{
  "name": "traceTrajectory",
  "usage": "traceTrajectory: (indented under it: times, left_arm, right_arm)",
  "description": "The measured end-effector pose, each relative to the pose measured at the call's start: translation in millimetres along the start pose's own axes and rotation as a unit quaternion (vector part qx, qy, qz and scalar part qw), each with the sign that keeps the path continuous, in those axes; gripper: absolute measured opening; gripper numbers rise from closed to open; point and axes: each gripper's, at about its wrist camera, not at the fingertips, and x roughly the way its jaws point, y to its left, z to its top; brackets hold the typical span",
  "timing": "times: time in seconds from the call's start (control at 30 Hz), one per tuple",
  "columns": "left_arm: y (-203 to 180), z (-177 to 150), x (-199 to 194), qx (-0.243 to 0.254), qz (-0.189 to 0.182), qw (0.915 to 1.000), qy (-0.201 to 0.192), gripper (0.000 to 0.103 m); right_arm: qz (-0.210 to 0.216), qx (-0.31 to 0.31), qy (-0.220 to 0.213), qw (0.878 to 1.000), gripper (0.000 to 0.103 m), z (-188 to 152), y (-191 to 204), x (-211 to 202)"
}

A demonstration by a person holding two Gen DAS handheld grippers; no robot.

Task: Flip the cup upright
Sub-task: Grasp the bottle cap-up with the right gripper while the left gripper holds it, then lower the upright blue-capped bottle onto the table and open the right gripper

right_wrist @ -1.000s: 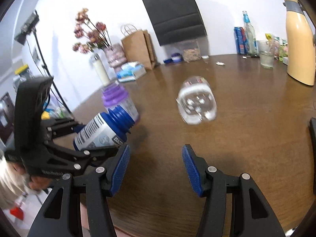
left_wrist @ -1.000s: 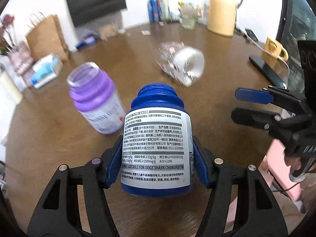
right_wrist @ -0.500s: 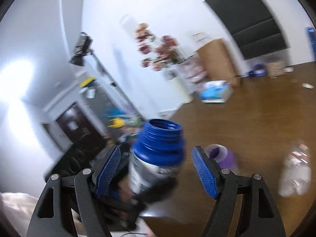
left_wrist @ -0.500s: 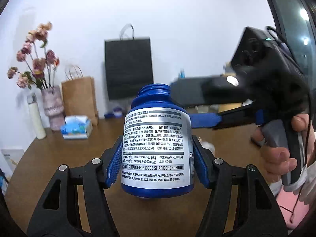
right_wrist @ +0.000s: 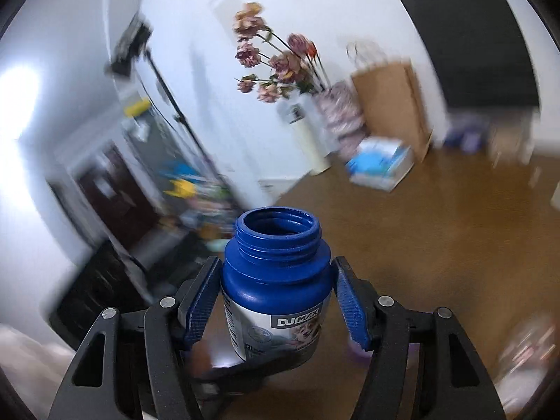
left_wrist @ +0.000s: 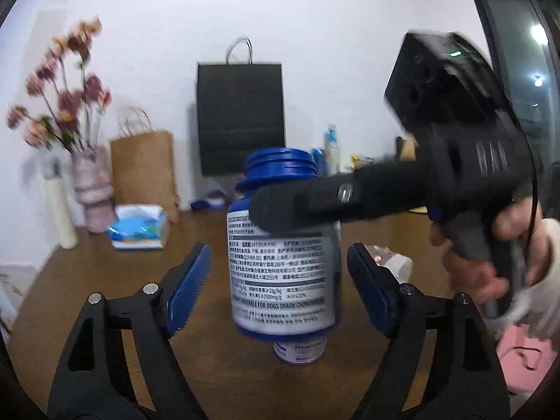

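Handover done: blue bottle (right_wrist: 276, 287) now sits in right claw (right_wrist: 276, 301), mouth up.
Left claw (left_wrist: 278, 280) stands open, letting go above table (left_wrist: 105, 269).

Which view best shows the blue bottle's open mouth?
The right wrist view: it looks down into the blue bottle, showing the capless threaded rim, right gripper shut on its shoulders. The left wrist view shows only its label side, between the open left gripper.

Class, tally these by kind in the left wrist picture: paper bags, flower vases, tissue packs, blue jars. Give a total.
Paper bags: 2, black bag and brown bag
Flower vase: 1
Tissue pack: 1
Blue jar: 1
Total: 5
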Motion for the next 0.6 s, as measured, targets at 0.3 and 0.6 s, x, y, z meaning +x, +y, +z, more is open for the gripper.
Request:
traceTrajectory:
  times: [0.3, 0.6]
  left_arm:
    - [71, -1, 20, -0.057, 0.015, 0.9982, 0.006, 0.060]
    - [82, -12, 23, -0.081, 0.038, 0.9958, 0.018, 0.060]
  right_arm:
    - [-0.035, -0.182, -0.033, 0.982, 0.068, 16, 24, 70]
    - [-0.018, -0.184, -0.027, 0.982, 0.069, 15, 19, 99]
